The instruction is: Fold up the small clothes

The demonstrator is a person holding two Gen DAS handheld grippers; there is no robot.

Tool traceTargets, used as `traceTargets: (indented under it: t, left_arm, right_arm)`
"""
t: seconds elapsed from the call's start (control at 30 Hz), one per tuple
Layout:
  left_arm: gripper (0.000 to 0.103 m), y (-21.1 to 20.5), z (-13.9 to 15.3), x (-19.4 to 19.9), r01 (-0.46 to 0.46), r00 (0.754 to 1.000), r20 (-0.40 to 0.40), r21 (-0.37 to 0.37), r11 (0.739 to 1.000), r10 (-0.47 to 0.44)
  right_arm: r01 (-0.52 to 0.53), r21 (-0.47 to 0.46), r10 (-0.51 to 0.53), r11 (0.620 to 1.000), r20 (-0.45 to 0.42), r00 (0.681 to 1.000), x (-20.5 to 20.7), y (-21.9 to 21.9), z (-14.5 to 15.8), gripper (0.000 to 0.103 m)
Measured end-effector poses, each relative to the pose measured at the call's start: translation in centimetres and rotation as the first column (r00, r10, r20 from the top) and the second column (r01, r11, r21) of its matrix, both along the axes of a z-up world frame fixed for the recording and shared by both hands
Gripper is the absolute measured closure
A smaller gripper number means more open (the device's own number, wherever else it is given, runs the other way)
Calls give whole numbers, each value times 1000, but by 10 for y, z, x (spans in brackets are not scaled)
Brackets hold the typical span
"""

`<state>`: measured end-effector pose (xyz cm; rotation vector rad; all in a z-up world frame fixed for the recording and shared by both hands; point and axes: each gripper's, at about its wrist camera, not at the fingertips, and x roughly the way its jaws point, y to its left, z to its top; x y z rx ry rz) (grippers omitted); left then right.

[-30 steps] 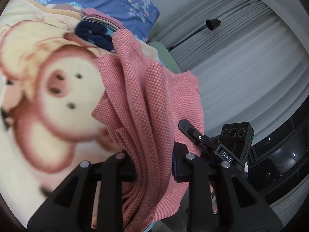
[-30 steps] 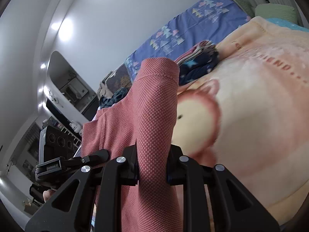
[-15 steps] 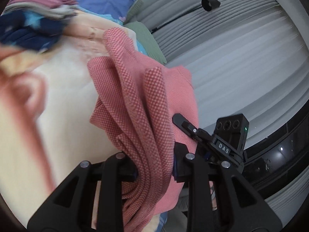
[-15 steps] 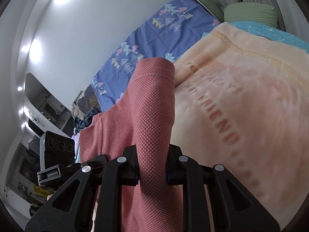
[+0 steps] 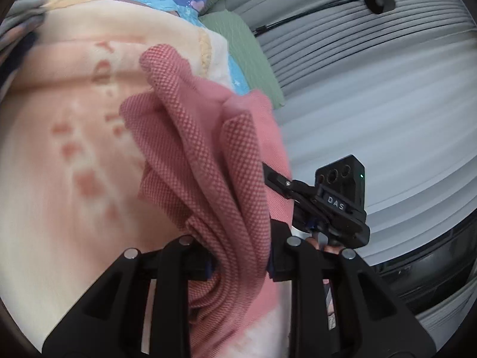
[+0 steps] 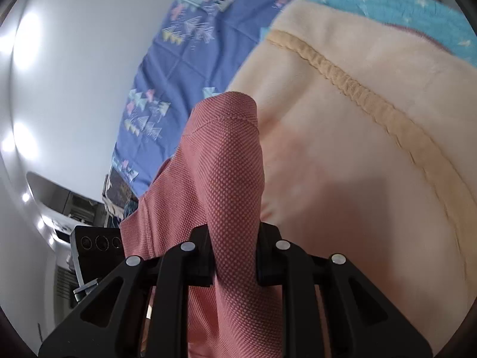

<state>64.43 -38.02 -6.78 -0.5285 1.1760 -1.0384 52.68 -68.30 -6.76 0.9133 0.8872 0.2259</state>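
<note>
Fabric of a pink waffle-knit garment [image 5: 214,161] is pinched in both tools and held above a bed. In the left wrist view the left hand-held gripper [image 5: 238,261] has its fingers pressed onto a bunched, many-folded part of the cloth, which runs lengthwise away from the fingers, its far end pointing toward the head of the bed. To its right, the other tool's black body marked "DAS" sits against the cloth's edge. In the right wrist view the right hand-held gripper [image 6: 235,256] clamps a smoother, rolled band of the same pink waffle-knit garment [image 6: 229,173]; this band also stretches straight ahead from the fingers and ends in a stitched hem, while the rest of the cloth spreads off to the left toward the other tool.

Below lies a cream fleece blanket [image 6: 357,155] with blurred reddish print and a yellow stitched border. Past it are a turquoise sheet [image 6: 396,9], a green pillow [image 5: 241,44] and a blue cover with triangle patterns [image 6: 184,50]. Grey pleated curtains [image 5: 372,95] fill one side of the room, a white wall [image 6: 74,74] the other.
</note>
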Motion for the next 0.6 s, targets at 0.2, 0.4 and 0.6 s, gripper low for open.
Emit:
traceTargets:
  t: [0.2,0.4,0.6]
  left_arm:
    - [73,8,-99,42,-33,998,-58,74,997,37]
    - [26,-11,-54,13,-107,968,247,280,954,36]
    - [26,-6,-68,24,-175,950,295,222,959,105]
  right_arm:
    - [-50,137,51,989,0,999,26,-18,-76,77]
    - [10,40,-14,999,101,995,-7,-17,-49,39]
    - [67,139,-95,988,206,974,-25,-36,-55,39]
